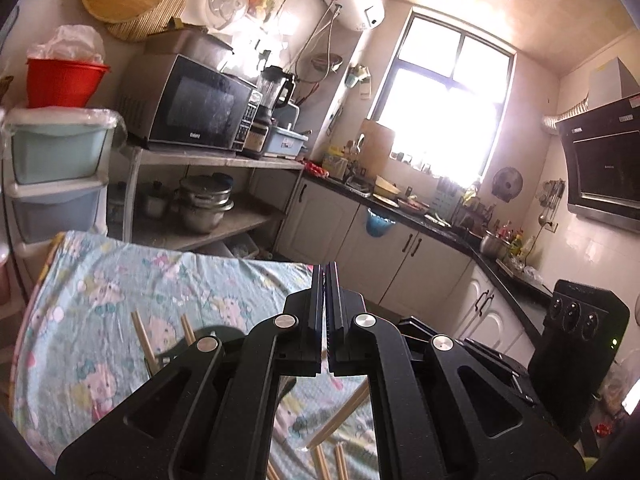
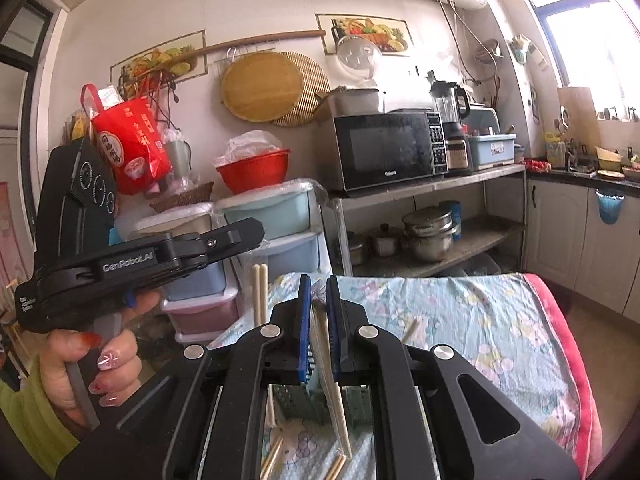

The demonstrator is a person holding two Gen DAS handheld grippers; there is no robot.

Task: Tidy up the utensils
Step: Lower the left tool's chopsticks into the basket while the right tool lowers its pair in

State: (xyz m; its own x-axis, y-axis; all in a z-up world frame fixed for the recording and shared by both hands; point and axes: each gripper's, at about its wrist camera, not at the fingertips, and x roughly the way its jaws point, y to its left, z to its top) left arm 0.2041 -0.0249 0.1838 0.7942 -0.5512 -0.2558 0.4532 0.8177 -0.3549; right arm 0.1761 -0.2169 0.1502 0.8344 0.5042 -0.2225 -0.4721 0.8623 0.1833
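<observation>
Wooden chopsticks (image 2: 332, 384) vanish between right gripper (image 2: 319, 316) pads.

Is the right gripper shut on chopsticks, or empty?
Shut on chopsticks. In the right wrist view the right gripper has pale chopsticks pinched between its blue pads, their lower ends hanging down over the cloth.

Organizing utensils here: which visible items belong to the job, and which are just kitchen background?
Job: chopsticks gripped in the right tool; loose chopsticks on the cloth; green basket.
Background: microwave, red bowl, pots, blender.
</observation>
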